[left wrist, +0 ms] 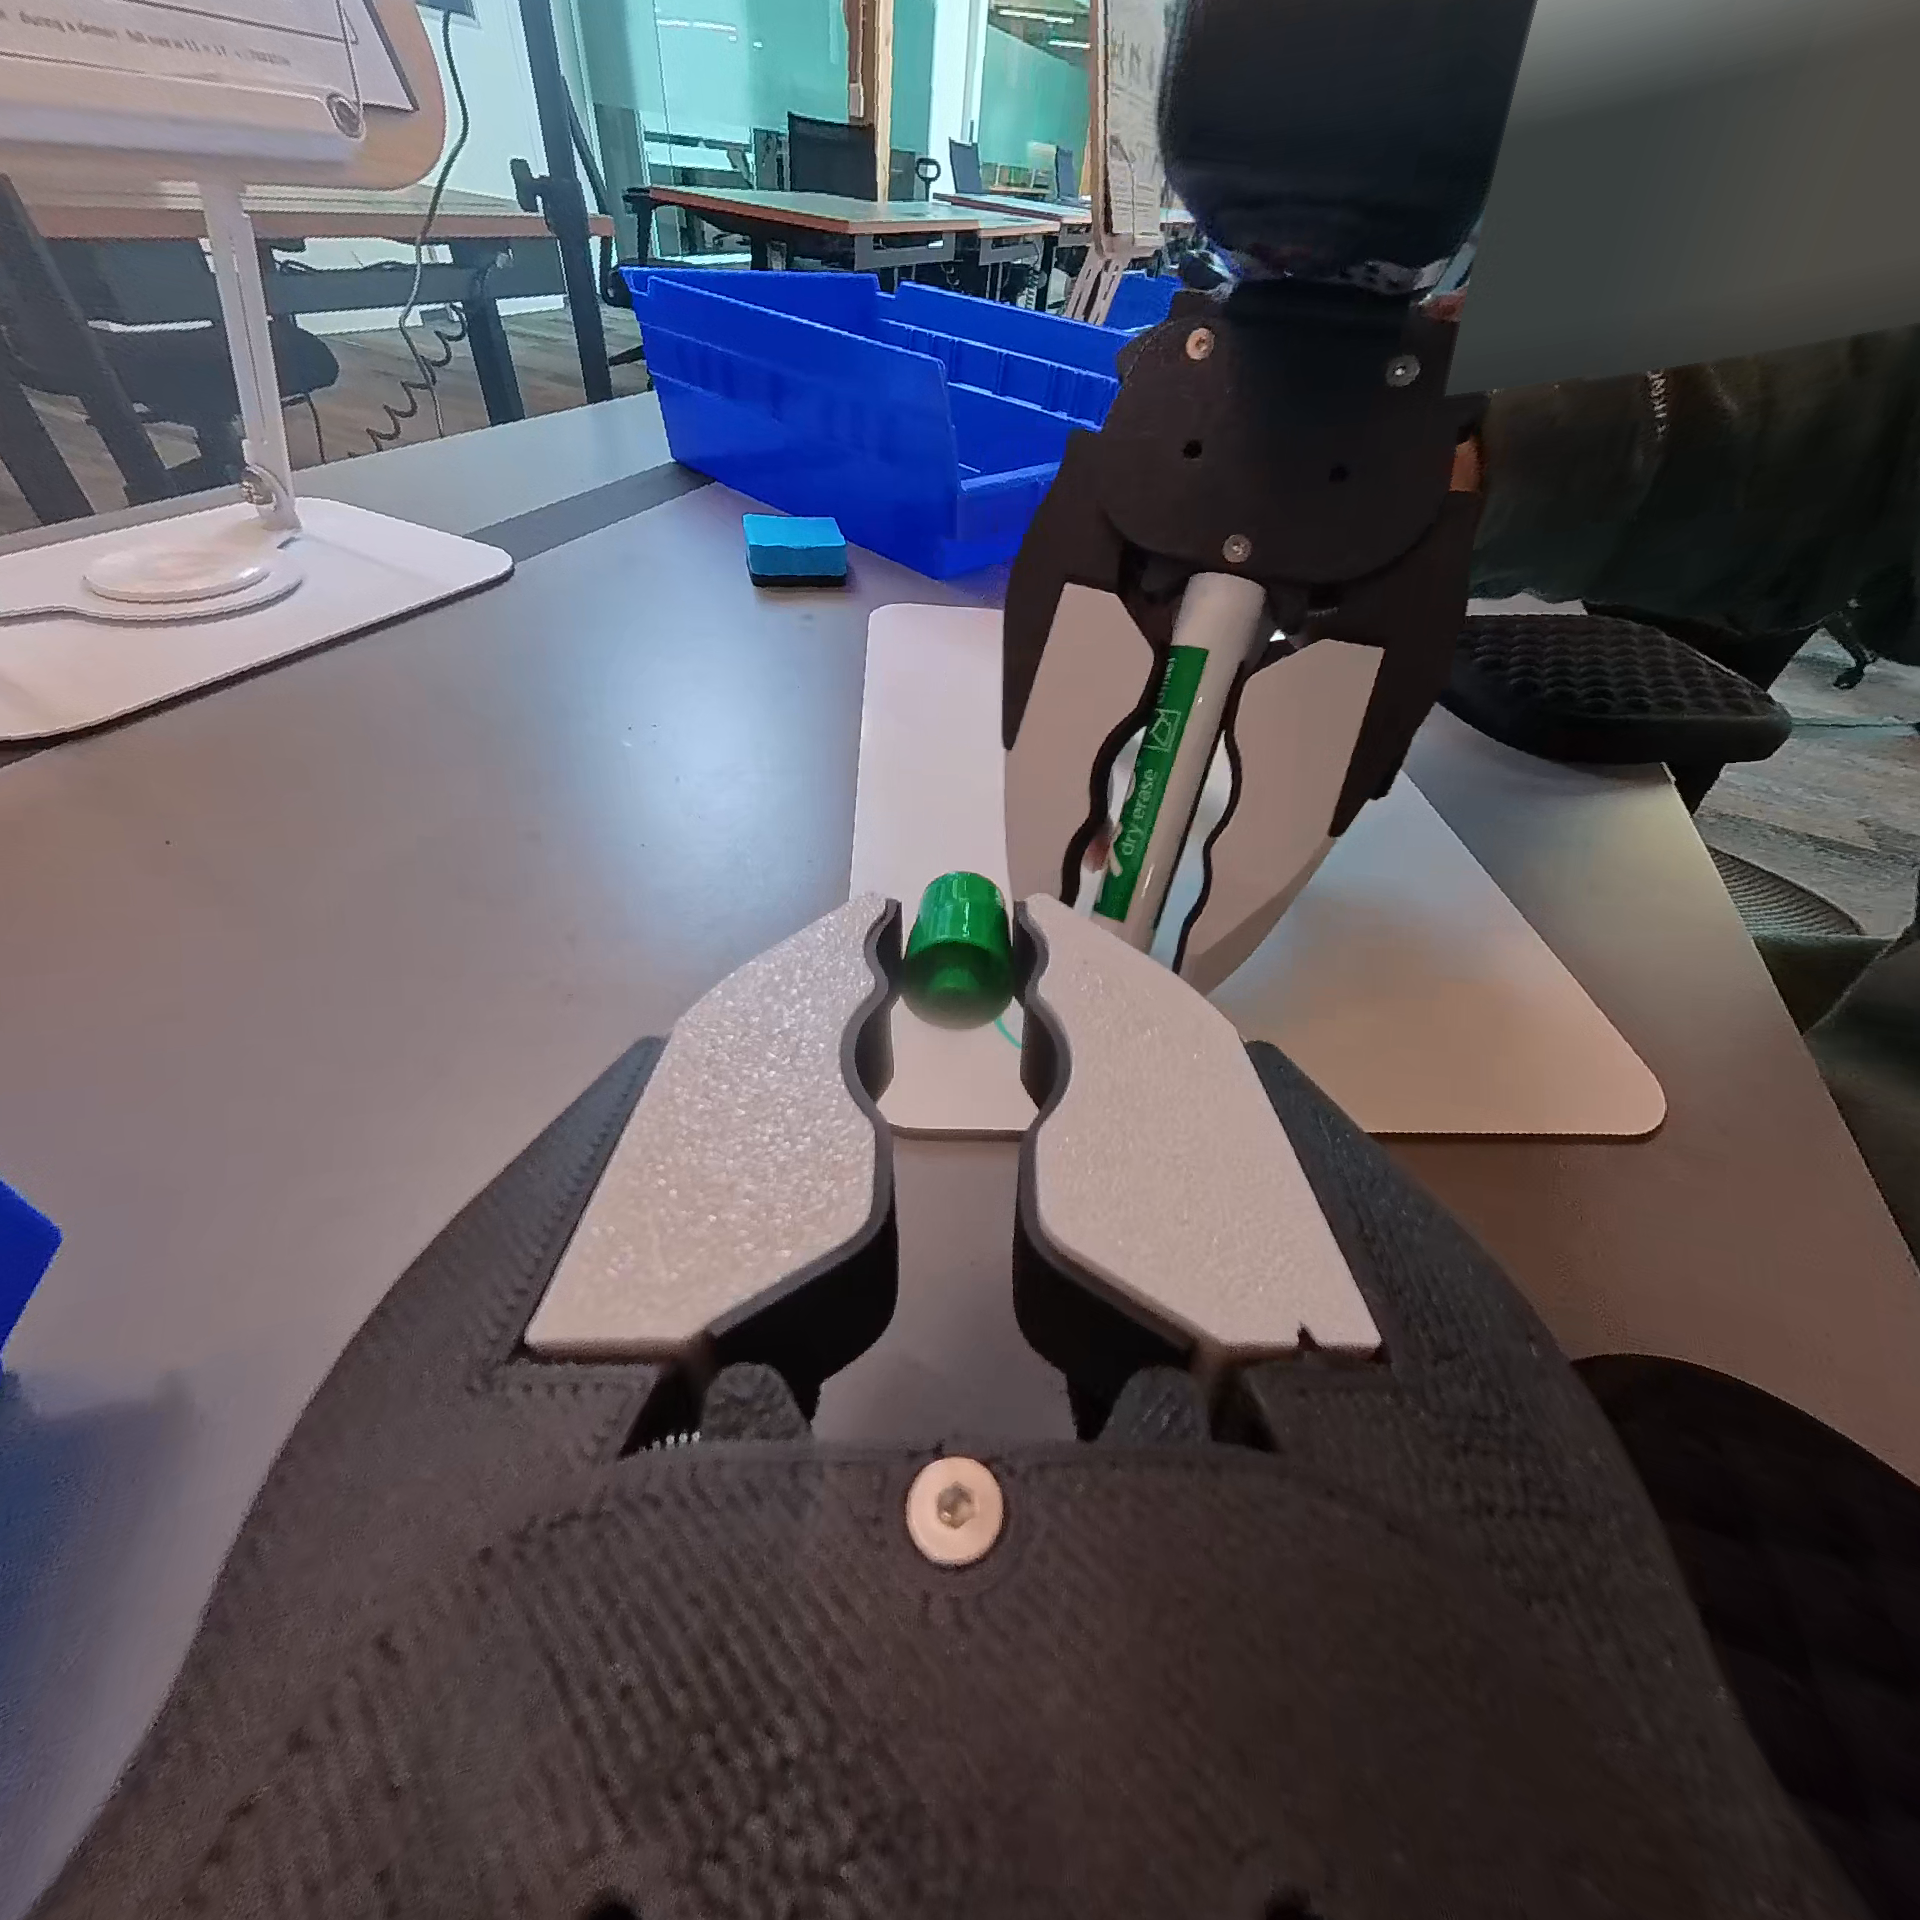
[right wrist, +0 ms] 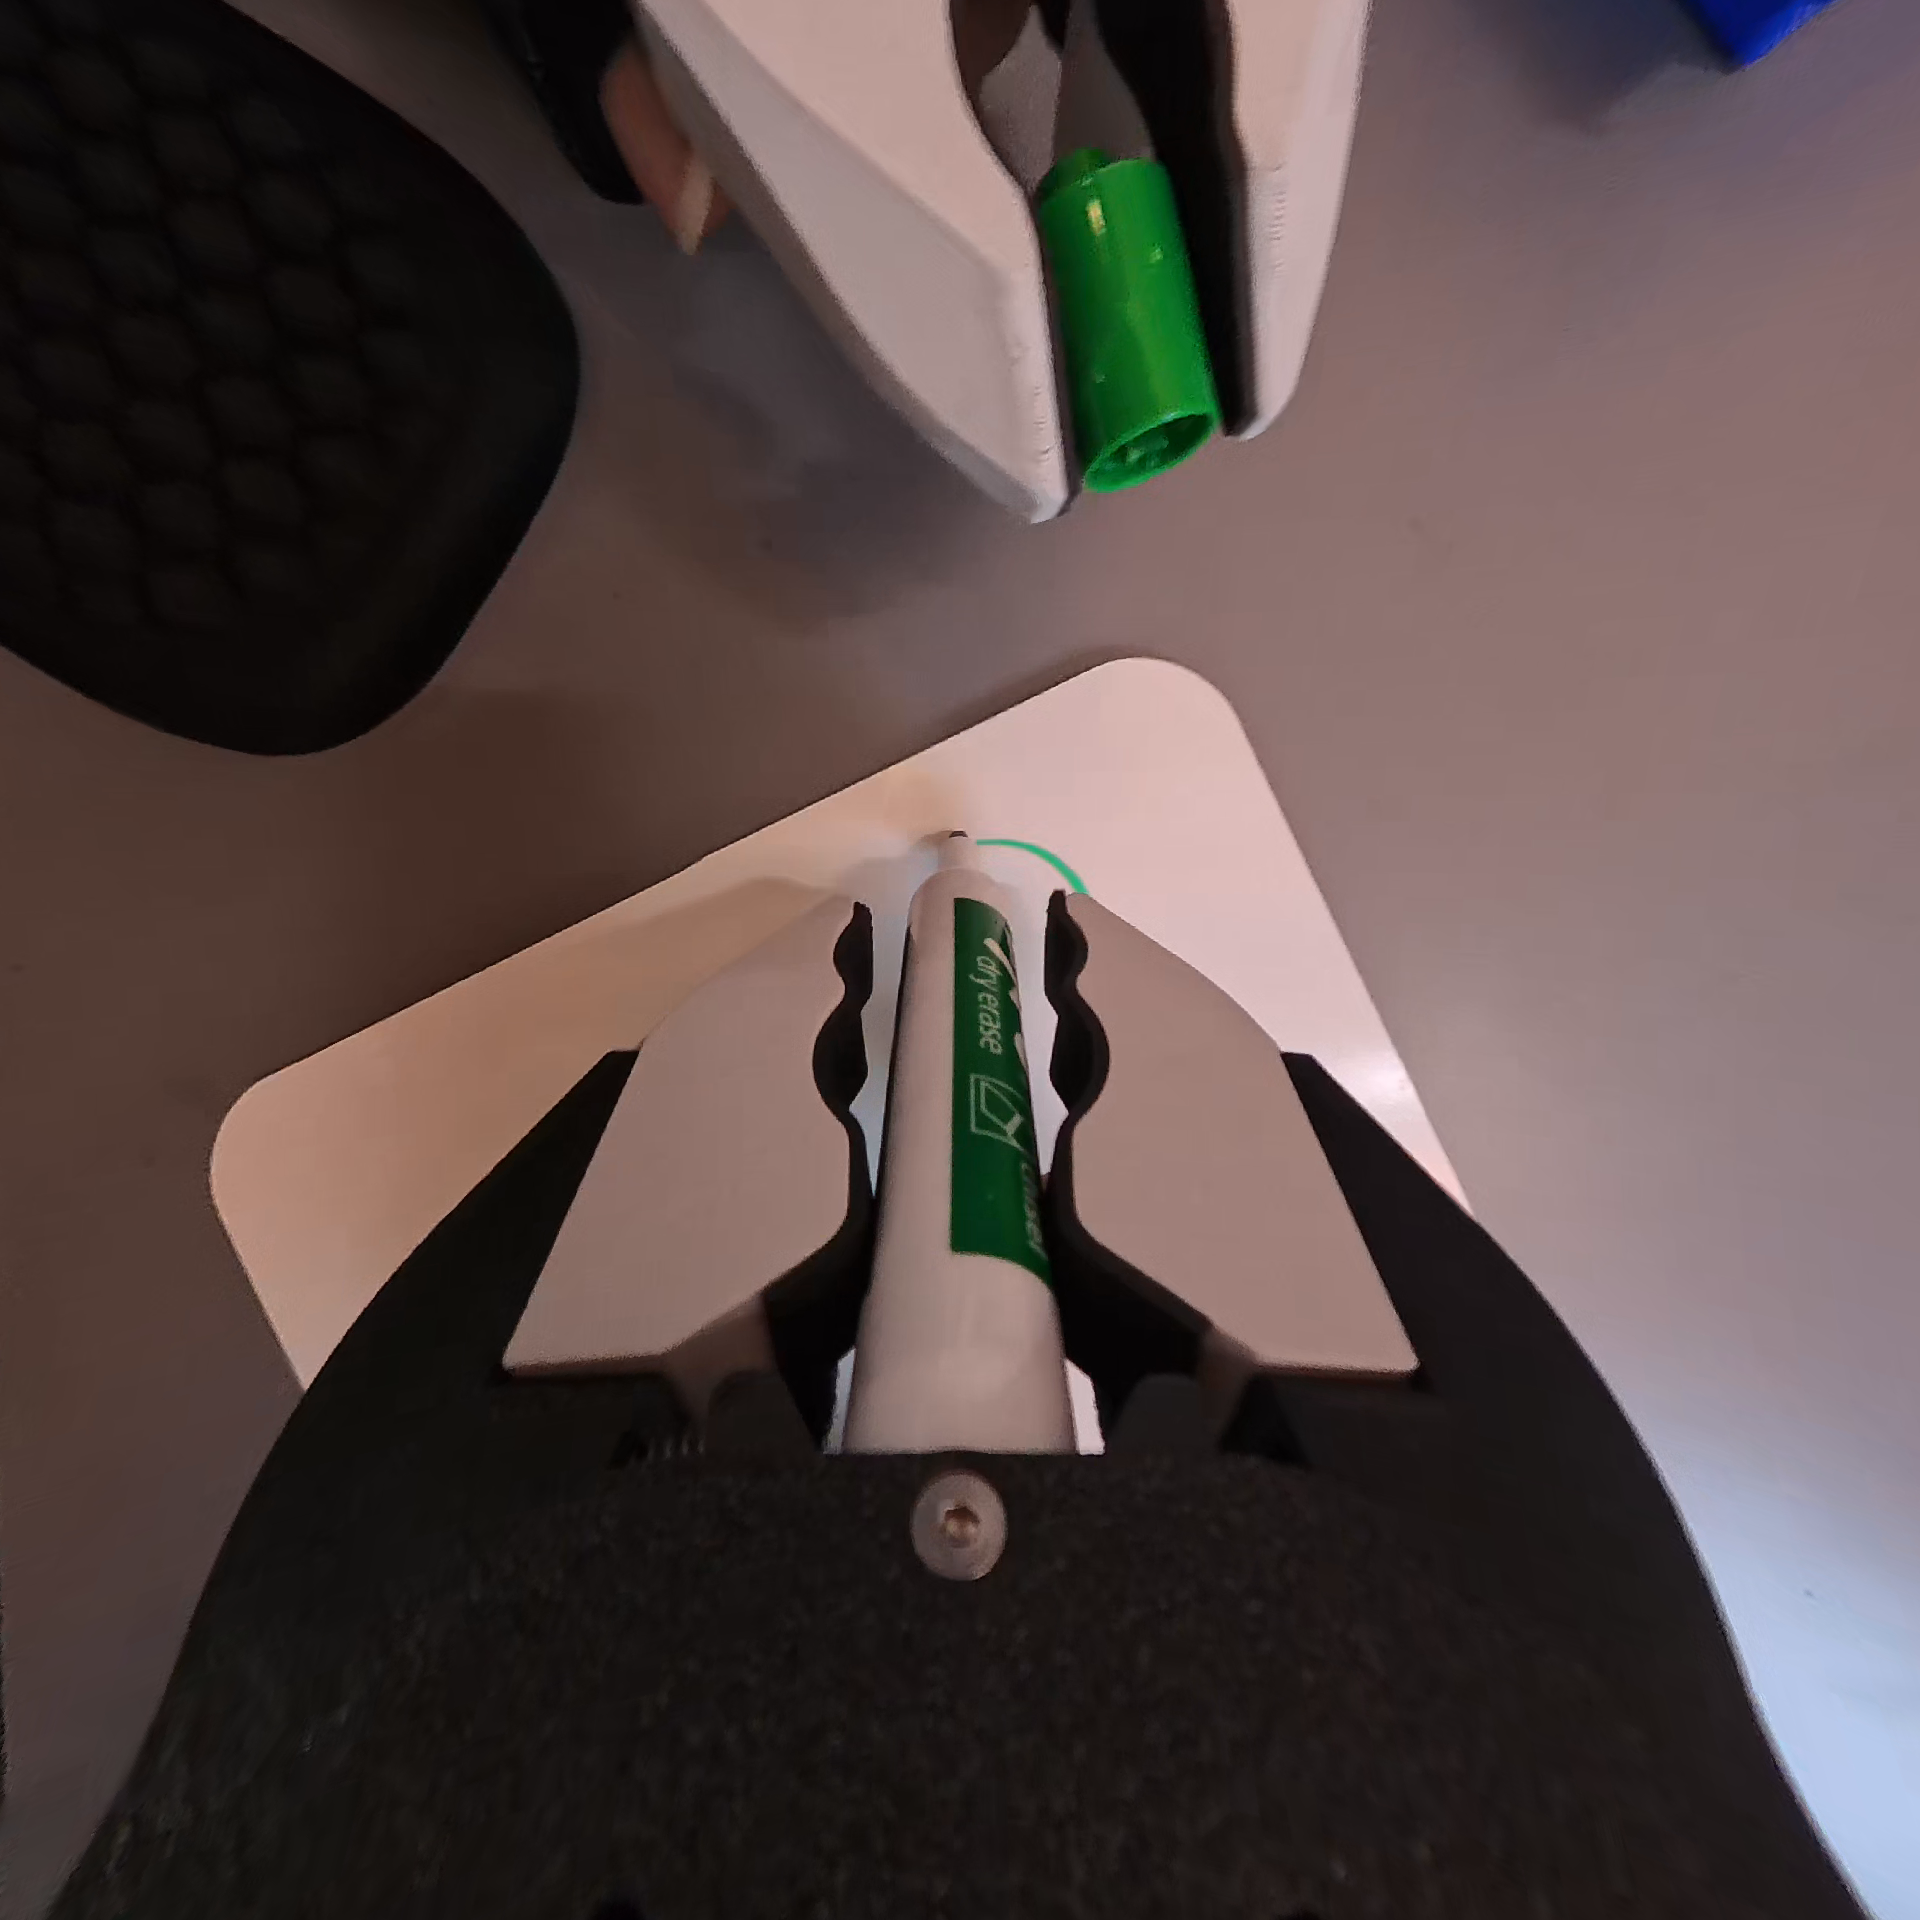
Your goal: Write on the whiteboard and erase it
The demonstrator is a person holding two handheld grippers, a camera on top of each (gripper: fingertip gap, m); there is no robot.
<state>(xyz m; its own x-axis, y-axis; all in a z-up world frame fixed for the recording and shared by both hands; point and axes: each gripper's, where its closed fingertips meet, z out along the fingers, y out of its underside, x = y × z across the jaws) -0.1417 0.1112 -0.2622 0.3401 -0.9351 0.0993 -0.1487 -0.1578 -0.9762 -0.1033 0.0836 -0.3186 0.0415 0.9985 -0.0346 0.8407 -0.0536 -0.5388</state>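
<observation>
My right gripper (right wrist: 961, 914) was pinching the white marker (right wrist: 961, 1195) with the green label, its two fingers closed on the barrel and pointing steeply down at the small whiteboard (right wrist: 1299, 935). The marker's tip was touching the board, and a short curved green line (right wrist: 1039, 854) ran off to one side of the tip. The whiteboard lay flat on the grey table (right wrist: 1558, 623), its rounded corner just past the tip.

My left gripper (left wrist: 956, 920) hung just beyond that corner, above the table. It was clamped on the green marker cap (left wrist: 956, 951), which sat between the fingertips with its open end facing my right gripper. From the left wrist view the cap hovered over the near edge of the whiteboard (left wrist: 1455, 997), and my right gripper (left wrist: 1164, 914) stood just beside it, upright over the board with the marker (left wrist: 1153, 790) between its fingers.

A black mesh cushion (right wrist: 239, 364) lay off the table's edge, on the right side.

Farther along the table a blue eraser (left wrist: 795, 549) sat alone, just beside a blue plastic bin (left wrist: 831, 416). To the left stood a white stand (left wrist: 249, 364) on a flat white base. Behind the table were desks and glass partitions.
</observation>
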